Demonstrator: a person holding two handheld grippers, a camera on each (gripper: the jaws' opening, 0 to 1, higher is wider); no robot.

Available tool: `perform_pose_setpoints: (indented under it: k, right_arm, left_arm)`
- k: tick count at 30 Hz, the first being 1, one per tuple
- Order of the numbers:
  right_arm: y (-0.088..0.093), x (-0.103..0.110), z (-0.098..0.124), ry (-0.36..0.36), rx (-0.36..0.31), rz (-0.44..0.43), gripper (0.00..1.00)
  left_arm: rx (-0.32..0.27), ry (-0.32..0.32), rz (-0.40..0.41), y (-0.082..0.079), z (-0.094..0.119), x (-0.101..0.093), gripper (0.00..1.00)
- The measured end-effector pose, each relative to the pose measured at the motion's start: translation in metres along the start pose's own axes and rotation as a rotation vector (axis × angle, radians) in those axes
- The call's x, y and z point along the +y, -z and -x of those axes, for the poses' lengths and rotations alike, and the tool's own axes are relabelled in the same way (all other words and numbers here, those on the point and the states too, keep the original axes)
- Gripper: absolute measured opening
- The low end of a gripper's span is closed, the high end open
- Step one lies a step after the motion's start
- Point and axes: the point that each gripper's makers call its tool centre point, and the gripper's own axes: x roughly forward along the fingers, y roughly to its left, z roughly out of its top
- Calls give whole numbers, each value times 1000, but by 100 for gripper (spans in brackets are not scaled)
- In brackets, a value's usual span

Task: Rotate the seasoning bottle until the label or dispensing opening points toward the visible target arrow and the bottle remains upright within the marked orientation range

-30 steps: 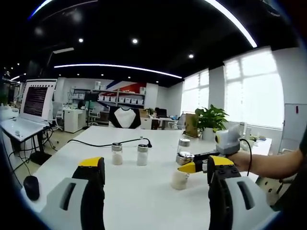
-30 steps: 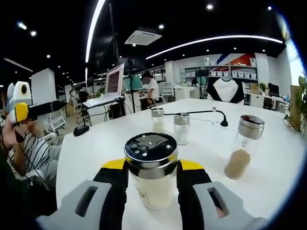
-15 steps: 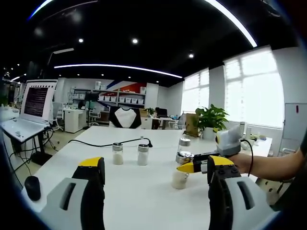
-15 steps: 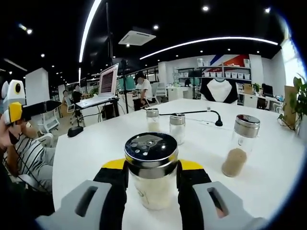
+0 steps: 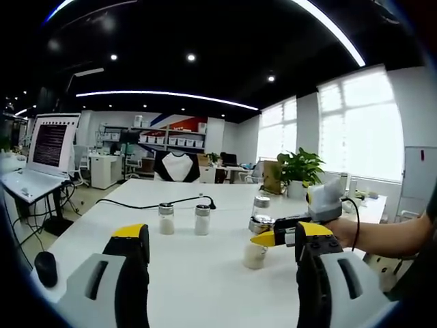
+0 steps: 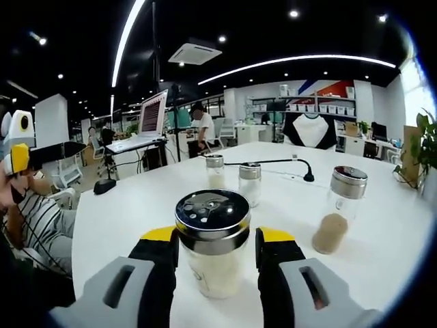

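Observation:
The seasoning bottle [image 6: 213, 256], clear glass with a perforated steel cap and pale powder inside, stands upright on the white table [image 6: 130, 212]. My right gripper [image 6: 217, 247] flanks it just below the cap, its jaws barely parted, with a thin gap showing on the right side. In the left gripper view the same bottle [image 5: 255, 254] sits right of centre with the right gripper [image 5: 268, 239] around it, reaching in from the right. My left gripper [image 5: 217, 254] hovers open above the table with nothing between its fingers. It also appears at the far left, the left gripper [image 6: 27, 154].
Two small shakers [image 5: 166, 219] [image 5: 202, 219] stand mid-table by a black cable [image 5: 147, 203]. A taller bottle with brown powder [image 6: 339, 212] stands to the right. A laptop [image 5: 51, 143] and a mouse [image 5: 44, 268] lie left, a plant [image 5: 300, 167] at the back.
The right gripper's jaws have eased slightly apart around the bottle's cap. The bottle stays upright in place. The left gripper has not moved.

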Motion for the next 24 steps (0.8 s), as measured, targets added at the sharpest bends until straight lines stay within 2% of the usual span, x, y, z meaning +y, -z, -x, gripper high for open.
perform_pose_setpoints:
  k: [7, 12, 24]
  right_arm:
    - [-1, 4, 10, 0, 0, 8, 44]
    - [-6, 7, 21, 5, -3, 29, 49]
    - [-11, -10, 67, 93, -37, -48, 53]
  left_arm:
    - [6, -6, 7, 4, -1, 2, 93]
    - [4, -16, 6, 4, 0, 5, 93]
    - [13, -3, 10, 9, -3, 0, 93]
